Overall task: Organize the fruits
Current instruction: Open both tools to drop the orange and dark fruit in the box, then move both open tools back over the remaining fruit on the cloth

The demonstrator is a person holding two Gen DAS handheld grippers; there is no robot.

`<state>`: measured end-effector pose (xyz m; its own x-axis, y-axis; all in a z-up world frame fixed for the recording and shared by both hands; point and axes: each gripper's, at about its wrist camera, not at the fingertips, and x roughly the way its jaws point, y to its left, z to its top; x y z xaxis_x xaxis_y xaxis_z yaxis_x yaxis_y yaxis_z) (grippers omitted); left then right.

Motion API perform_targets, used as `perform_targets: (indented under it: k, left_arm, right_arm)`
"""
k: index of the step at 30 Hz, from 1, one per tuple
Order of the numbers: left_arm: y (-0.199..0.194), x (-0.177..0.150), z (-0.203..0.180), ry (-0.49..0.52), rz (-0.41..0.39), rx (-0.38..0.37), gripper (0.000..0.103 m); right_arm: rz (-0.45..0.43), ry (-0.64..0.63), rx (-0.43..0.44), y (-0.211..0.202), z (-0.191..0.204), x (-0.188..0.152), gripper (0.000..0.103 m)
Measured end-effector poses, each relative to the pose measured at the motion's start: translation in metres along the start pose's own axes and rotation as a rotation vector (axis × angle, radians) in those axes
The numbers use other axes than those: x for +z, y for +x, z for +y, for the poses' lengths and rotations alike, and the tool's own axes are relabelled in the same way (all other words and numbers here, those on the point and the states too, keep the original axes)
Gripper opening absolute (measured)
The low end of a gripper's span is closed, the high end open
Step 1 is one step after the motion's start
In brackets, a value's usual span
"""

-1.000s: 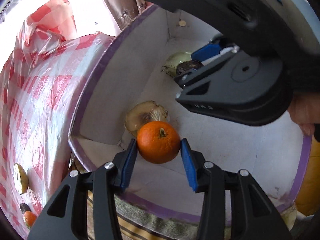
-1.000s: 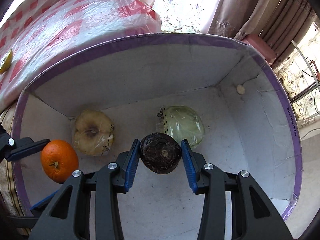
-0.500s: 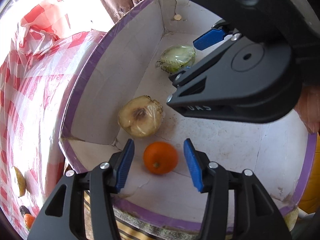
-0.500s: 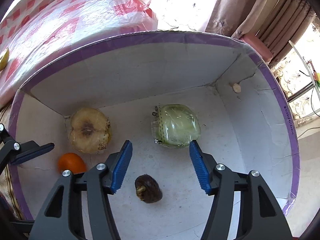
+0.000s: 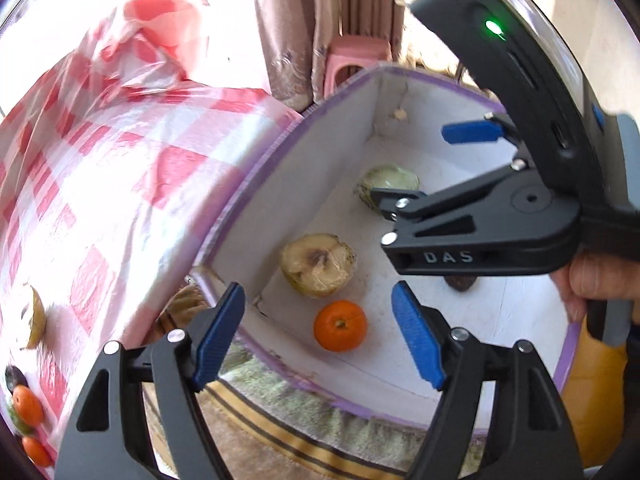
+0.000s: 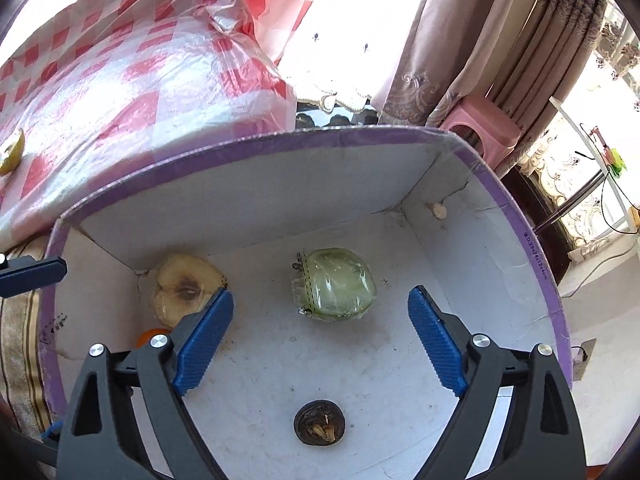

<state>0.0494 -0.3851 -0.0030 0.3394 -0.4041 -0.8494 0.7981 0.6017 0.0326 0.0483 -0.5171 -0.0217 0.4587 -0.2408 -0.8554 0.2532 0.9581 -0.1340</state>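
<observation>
A white box with a purple rim [image 5: 256, 184] [image 6: 520, 208] holds an orange [image 5: 340, 325], a wrapped brown cut fruit [image 5: 318, 264] [image 6: 184, 288], a wrapped green fruit [image 6: 336, 284] [image 5: 390, 184] and a small dark fruit [image 6: 319, 423]. My left gripper [image 5: 320, 336] is open and empty above the orange. My right gripper [image 6: 320, 340] is open and empty above the dark fruit; it also shows in the left wrist view [image 5: 436, 164]. The orange is mostly hidden in the right wrist view [image 6: 150, 334].
A red-and-white checked plastic cloth [image 5: 100, 160] [image 6: 120, 72] covers the table beside the box. More fruit lies on it: a cut fruit [image 5: 34, 316] [image 6: 12, 152] and oranges [image 5: 26, 406]. Curtains [image 6: 460, 40] and a pink stool [image 6: 480, 124] stand behind.
Both grippers opened and let go: the orange and the dark fruit dropped onto the box floor. Both grippers then rose and pulled back from the box.
</observation>
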Motion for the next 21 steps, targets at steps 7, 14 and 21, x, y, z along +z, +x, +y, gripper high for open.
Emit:
perform_targets:
  k: [7, 14, 21]
  left_arm:
    - [-0.023, -0.001, 0.033, -0.123, -0.095, 0.04, 0.079]
    - [-0.061, -0.024, 0.07, -0.239, -0.189, 0.083, 0.079]
    - [-0.101, -0.063, 0.124, -0.384, -0.254, 0.153, 0.079]
  right_arm:
    - [-0.111, 0.08, 0.041, -0.034, 0.003, 0.011, 0.087]
    - [-0.209, 0.039, 0.08, -0.057, 0.04, 0.017, 0.087]
    - [-0.247, 0.035, 0.206, -0.071, 0.086, 0.024, 0.087]
